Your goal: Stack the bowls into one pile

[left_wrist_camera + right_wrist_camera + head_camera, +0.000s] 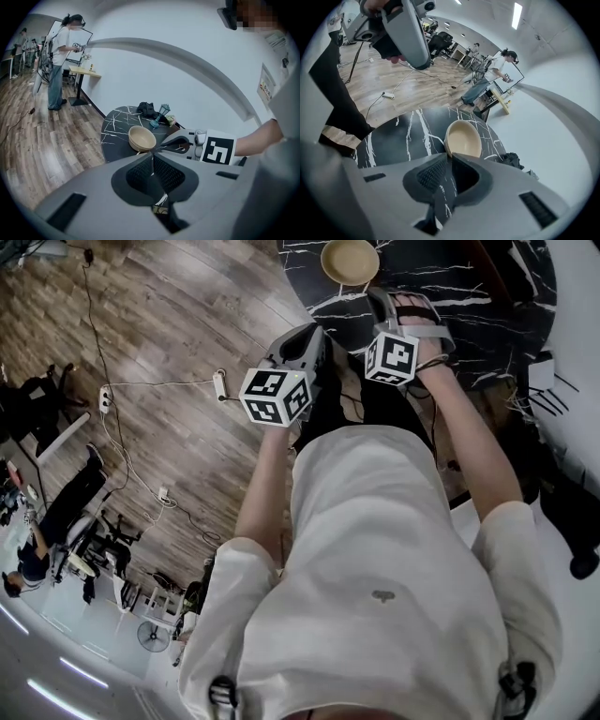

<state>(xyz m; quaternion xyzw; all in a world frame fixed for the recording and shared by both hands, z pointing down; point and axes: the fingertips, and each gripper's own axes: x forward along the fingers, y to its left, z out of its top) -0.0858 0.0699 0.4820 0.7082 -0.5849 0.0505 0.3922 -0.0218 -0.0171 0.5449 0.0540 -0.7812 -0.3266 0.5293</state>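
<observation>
1. Left gripper (pixel 151 158): jaws pressed together, nothing between them. It is held over the near edge of the table (pixel 115 133).
2. Right gripper (pixel 451 158): tips all but meeting, a hairline slit at most, and empty.
3. Bowls (pixel 464 138): beige, already nested in one pile, just beyond the right gripper's tips. From the left gripper view the right gripper's tip sits close by the pile's rim; contact cannot be told.
4. The pile stands on a round black table with white veining, toward the side nearest the person.
5. Further back on the table are a teal lantern (pixel 162 114) and a dark bundle (pixel 146 109).
6. All around is wooden floor (pixel 169 334) with cables lying across it.
</observation>
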